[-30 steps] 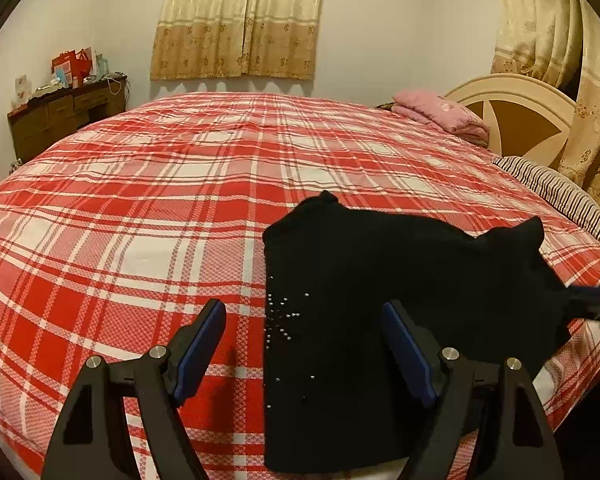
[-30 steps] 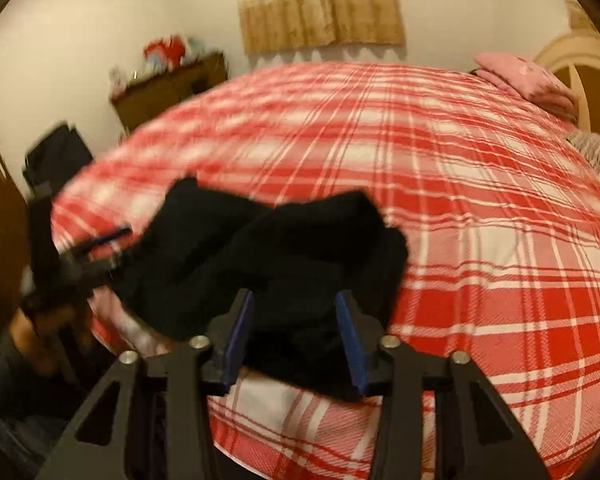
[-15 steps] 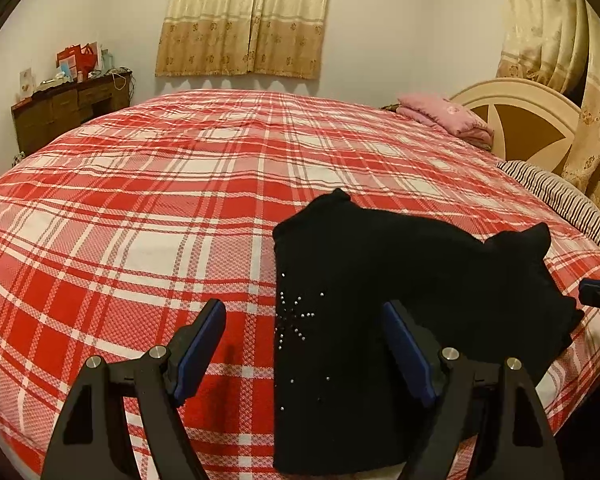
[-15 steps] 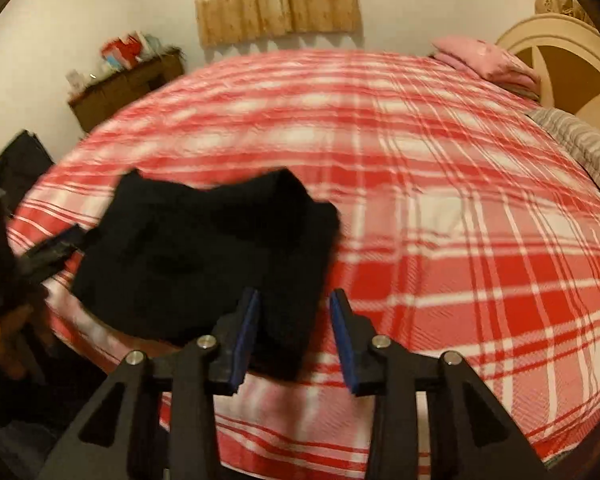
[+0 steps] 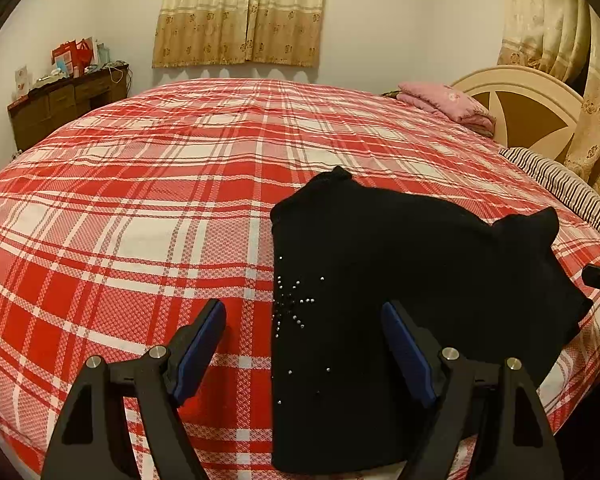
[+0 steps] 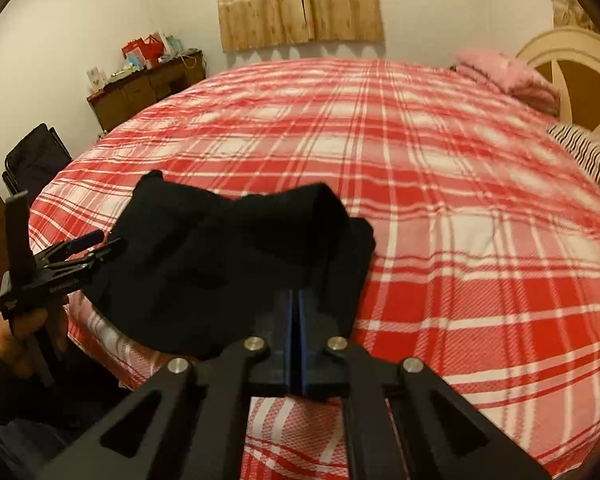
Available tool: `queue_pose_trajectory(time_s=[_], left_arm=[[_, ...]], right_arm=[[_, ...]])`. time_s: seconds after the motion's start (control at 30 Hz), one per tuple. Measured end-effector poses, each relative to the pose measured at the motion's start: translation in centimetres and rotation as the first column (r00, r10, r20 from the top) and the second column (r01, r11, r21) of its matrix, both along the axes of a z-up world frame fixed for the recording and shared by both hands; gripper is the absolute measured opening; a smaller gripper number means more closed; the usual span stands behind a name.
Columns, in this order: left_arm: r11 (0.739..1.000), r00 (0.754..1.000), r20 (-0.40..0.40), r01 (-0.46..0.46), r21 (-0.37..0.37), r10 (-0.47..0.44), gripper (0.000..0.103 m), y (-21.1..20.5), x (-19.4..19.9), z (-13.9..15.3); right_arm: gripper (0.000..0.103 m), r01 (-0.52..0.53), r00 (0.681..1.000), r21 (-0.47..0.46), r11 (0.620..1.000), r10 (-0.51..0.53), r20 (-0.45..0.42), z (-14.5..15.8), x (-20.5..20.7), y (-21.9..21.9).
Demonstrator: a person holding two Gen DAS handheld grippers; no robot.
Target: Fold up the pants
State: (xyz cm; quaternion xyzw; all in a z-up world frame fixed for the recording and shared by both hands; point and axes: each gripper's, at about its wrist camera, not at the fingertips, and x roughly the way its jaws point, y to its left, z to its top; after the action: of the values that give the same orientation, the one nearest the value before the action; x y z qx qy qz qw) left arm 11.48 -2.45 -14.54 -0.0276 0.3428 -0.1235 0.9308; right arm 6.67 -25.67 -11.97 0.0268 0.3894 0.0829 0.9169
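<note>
The black pants (image 5: 399,280) lie folded on the red plaid bed near its front edge, with small studs on the left side. My left gripper (image 5: 303,340) is open just above their near left part, one finger over the bedspread and one over the cloth. In the right wrist view the pants (image 6: 236,256) lie bunched, and my right gripper (image 6: 298,304) is shut at their near edge; whether cloth is pinched between the blue pads is hidden. The left gripper (image 6: 88,248) shows there at the far left.
The red plaid bedspread (image 5: 180,184) covers a large bed. A pink folded blanket (image 5: 443,100) and a striped pillow (image 5: 559,184) lie by the headboard (image 5: 527,108) at right. A brown dresser (image 5: 64,100) stands at back left. A dark chair (image 6: 36,160) stands left of the bed.
My right gripper has closed from open and now sits at the pants' near edge. The left gripper stays open and has shifted slightly over the pants.
</note>
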Motion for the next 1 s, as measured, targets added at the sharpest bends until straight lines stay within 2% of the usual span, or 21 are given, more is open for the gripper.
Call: queue_pose_trajectory(time_s=[0.13, 0.23, 0.33, 0.37, 0.4, 0.43, 0.47, 0.53, 0.6, 0.7, 0.77, 1.0], left_arm=[[1.0, 1.0, -0.006, 0.0, 0.0, 0.0, 0.081, 0.0, 0.1, 0.0], [1.0, 1.0, -0.008, 0.0, -0.001, 0.0, 0.081, 0.0, 0.2, 0.0], [1.0, 1.0, -0.01, -0.002, -0.001, 0.002, 0.081, 0.0, 0.2, -0.1], [1.0, 1.0, -0.01, -0.003, -0.003, 0.003, 0.081, 0.0, 0.2, -0.1], [1.0, 1.0, -0.01, -0.003, -0.003, 0.003, 0.081, 0.0, 0.2, -0.1], [1.0, 1.0, -0.01, -0.004, -0.001, 0.004, 0.081, 0.0, 0.2, 0.0], [1.0, 1.0, -0.009, -0.003, -0.003, 0.003, 0.081, 0.0, 0.2, 0.0], [1.0, 1.0, -0.008, -0.005, -0.006, 0.005, 0.081, 0.1, 0.2, 0.0], [1.0, 1.0, -0.007, -0.006, -0.006, 0.005, 0.081, 0.1, 0.2, 0.1], [1.0, 1.0, -0.005, -0.016, -0.009, 0.016, 0.081, 0.5, 0.3, 0.1], [1.0, 1.0, -0.01, -0.02, -0.019, 0.019, 0.081, 0.7, 0.4, 0.0], [1.0, 1.0, -0.007, -0.013, -0.016, 0.013, 0.081, 0.6, 0.2, -0.1]], right_arm=[[0.004, -0.003, 1.0, -0.015, 1.0, 0.003, -0.004, -0.1, -0.4, -0.3], [0.003, 0.008, 0.999, -0.02, 1.0, -0.009, -0.042, -1.1, -0.4, -0.9], [0.008, -0.001, 0.998, 0.017, 1.0, 0.002, -0.061, -1.4, -0.2, -1.6], [0.028, 0.005, 0.999, 0.05, 0.999, -0.003, -0.051, -1.1, -0.1, -1.8], [0.056, 0.002, 0.999, 0.094, 0.996, 0.002, -0.044, -0.7, -0.1, -2.0], [0.065, -0.003, 0.999, 0.122, 0.993, 0.007, -0.036, -0.3, -0.1, -2.1], [0.067, -0.009, 1.0, 0.144, 0.99, 0.013, -0.024, 0.0, -0.2, -2.0], [0.063, -0.037, 0.999, 0.166, 0.985, 0.041, -0.018, 0.3, -0.2, -1.3], [0.05, -0.054, 0.997, 0.18, 0.982, 0.063, -0.043, -0.1, 0.1, -0.5], [0.05, -0.071, 0.992, 0.223, 0.972, 0.092, -0.085, -0.9, 0.1, 0.5], [0.05, -0.073, 0.991, 0.209, 0.975, 0.095, -0.094, -1.1, -0.2, 1.2], [0.047, 0.033, 0.987, 0.224, 0.974, 0.004, -0.159, -2.8, 1.2, -0.1]])
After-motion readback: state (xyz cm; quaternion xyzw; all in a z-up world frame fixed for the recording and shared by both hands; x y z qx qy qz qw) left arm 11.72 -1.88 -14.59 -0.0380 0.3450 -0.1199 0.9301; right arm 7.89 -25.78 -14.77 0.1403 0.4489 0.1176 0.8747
